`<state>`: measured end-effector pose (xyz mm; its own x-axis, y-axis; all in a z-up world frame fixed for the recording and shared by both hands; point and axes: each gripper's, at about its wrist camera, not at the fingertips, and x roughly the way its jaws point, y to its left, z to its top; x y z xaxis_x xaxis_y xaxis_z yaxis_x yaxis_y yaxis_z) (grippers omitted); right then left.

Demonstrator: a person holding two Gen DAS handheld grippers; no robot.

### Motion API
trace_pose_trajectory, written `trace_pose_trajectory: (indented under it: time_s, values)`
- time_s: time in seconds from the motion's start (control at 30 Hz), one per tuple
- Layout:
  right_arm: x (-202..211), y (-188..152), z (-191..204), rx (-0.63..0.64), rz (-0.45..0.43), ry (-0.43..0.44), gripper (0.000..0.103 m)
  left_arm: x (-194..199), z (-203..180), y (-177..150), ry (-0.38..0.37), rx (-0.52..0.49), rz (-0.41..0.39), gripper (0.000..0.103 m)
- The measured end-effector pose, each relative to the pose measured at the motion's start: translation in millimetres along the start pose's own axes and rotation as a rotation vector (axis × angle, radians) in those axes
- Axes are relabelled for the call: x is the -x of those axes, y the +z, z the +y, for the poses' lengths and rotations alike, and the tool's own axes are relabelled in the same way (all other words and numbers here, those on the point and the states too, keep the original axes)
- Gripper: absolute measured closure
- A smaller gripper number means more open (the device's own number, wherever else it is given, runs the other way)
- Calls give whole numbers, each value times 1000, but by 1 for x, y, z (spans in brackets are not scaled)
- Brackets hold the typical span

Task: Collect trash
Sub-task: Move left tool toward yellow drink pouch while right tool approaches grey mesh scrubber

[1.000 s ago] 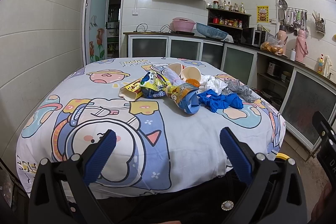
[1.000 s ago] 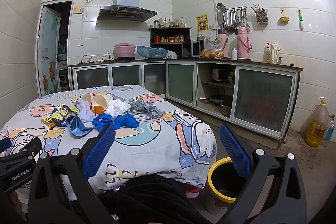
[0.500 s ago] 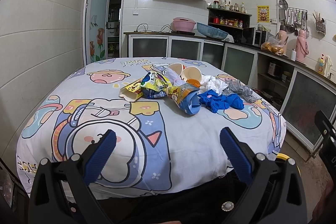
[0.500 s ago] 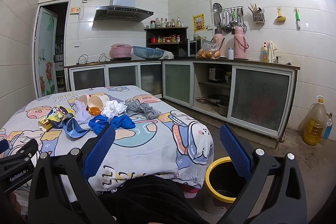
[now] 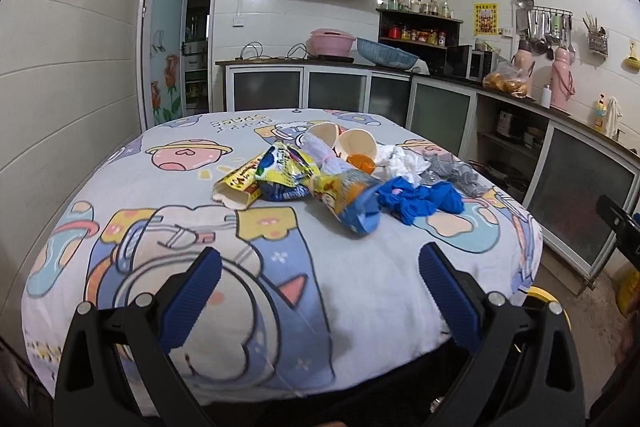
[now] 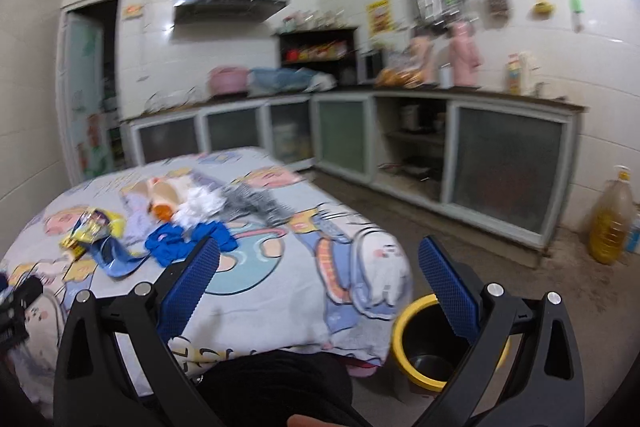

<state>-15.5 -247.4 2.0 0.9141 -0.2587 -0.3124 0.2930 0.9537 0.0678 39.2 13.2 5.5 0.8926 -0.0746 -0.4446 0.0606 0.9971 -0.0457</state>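
Left wrist view: kitchen, white tiled walls, counter with glass-front cabinets (image 5: 344, 95) along the back and right side. Table under a cartoon-print cloth (image 5: 168, 243) fills most of the frame. Trash sits in a loose heap near the table's middle, toward the far right half. Yellow snack box (image 5: 236, 185) lies on its side at the heap's left end, touching a crumpled yellow and blue wrapper (image 5: 286, 173). An orange and blue snack bag (image 5: 352, 203) lies nearest the camera, mouth open toward the table edge. Blue gloves (image 5: 420, 201) bunched just right of it. Behind them, white crumpled tissue (image 5: 404, 161), then a grey rag (image 5: 456, 173) at the far right. Two paper cups (image 5: 354, 145) lie tipped on their sides at the back of the heap, with a small orange piece (image 5: 360, 163) just in front of them.

Left gripper (image 5: 320, 291): jaws spread wide, nothing between the blue pads, held low over the near edge of the table, well short of the heap.

Right wrist view, blurred: right gripper (image 6: 320, 291) also wide open and empty, over the table's right-hand near corner. Black bin with a yellow rim (image 6: 408, 375) stands on the floor just beside that corner, partly hidden behind the right finger. Yellow-filled jug (image 6: 610, 223) on the floor against the far right wall, well apart from the bin.
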Motion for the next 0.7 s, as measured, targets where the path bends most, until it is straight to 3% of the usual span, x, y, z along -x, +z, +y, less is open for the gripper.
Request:
trace_pose_trajectory:
  time_s: [0.17, 0.37, 0.47, 0.6, 0.7]
  values:
    - [-49, 12, -9, 17, 111, 111, 8, -32, 20, 16, -11, 37, 14, 8]
    - [-88, 23, -3, 25, 134, 282, 8, -67, 21, 24, -83, 18, 96, 8]
    - [-106, 25, 12, 141, 154, 249, 8, -87, 15, 23, -130, -9, 200, 8]
    - [-127, 24, 19, 218, 155, 248, 8, -97, 17, 24, -151, 45, 192, 8]
    - [-152, 26, 20, 237, 198, 258, 8, -100, 10, 27, -109, -7, 174, 8]
